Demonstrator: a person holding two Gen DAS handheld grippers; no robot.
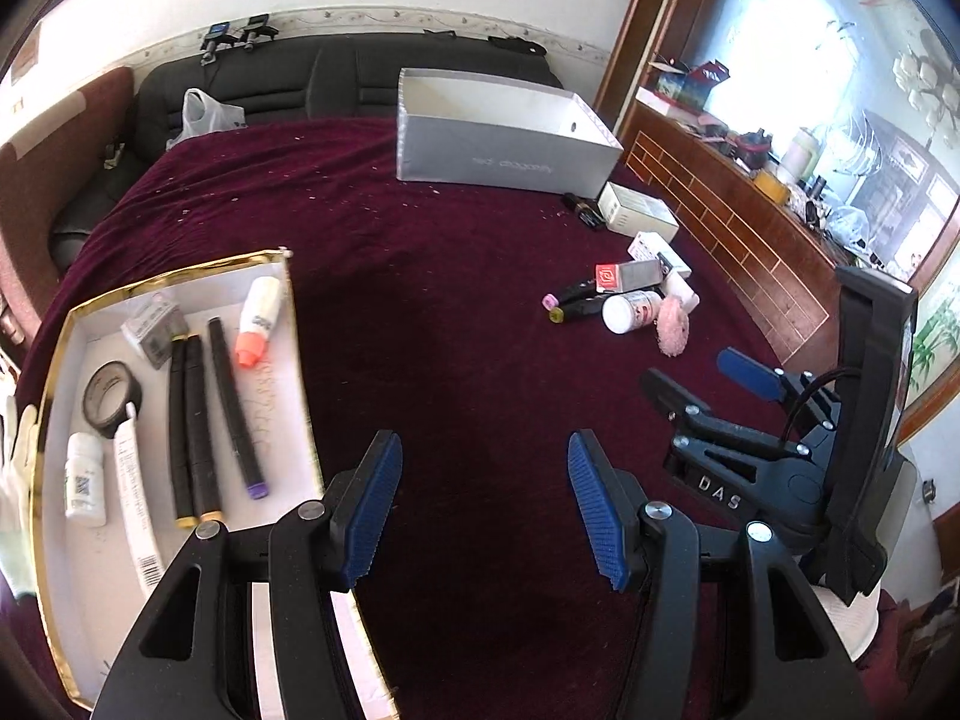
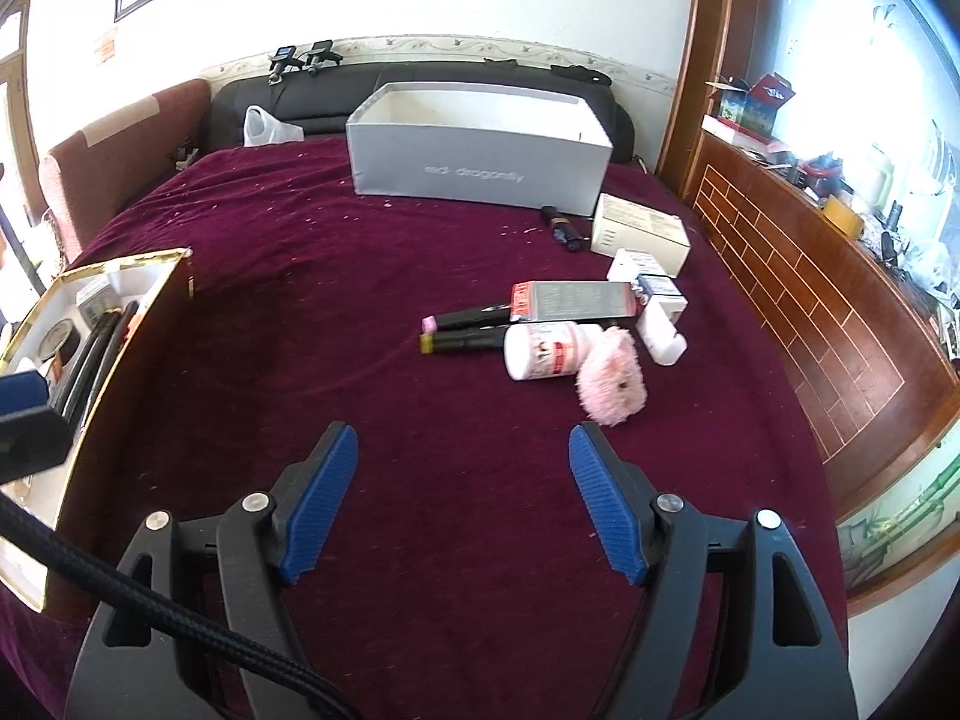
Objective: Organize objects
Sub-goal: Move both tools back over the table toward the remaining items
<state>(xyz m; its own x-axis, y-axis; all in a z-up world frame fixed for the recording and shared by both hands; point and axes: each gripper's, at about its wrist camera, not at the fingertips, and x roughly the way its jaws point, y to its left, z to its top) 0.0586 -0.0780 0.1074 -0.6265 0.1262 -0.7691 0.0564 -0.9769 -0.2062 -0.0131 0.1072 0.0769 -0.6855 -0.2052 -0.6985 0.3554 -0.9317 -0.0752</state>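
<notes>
My left gripper (image 1: pixel 485 444) is open over bare maroon cloth, just right of a gold-rimmed white tray (image 1: pixel 282 408). The tray holds three black markers (image 1: pixel 231 402), a tape roll (image 1: pixel 111 399), a small white bottle (image 1: pixel 84 480), a tube and an orange-capped bottle (image 1: pixel 258 324). My right gripper (image 2: pixel 463 432) is open and empty, short of a loose pile: two black markers (image 2: pixel 465 330), a white bottle (image 2: pixel 546 351), a pink puff (image 2: pixel 612 384) and a red-ended box (image 2: pixel 570 300). In the left wrist view the right gripper (image 1: pixel 696 375) shows at the right.
An open grey shoebox (image 2: pixel 480 174) stands at the far side of the cloth-covered surface. A cream box (image 2: pixel 642 231), a small dark bottle (image 2: pixel 561 228) and white packets (image 2: pixel 660 300) lie near the right edge. A wooden cabinet (image 2: pixel 810 300) runs along the right.
</notes>
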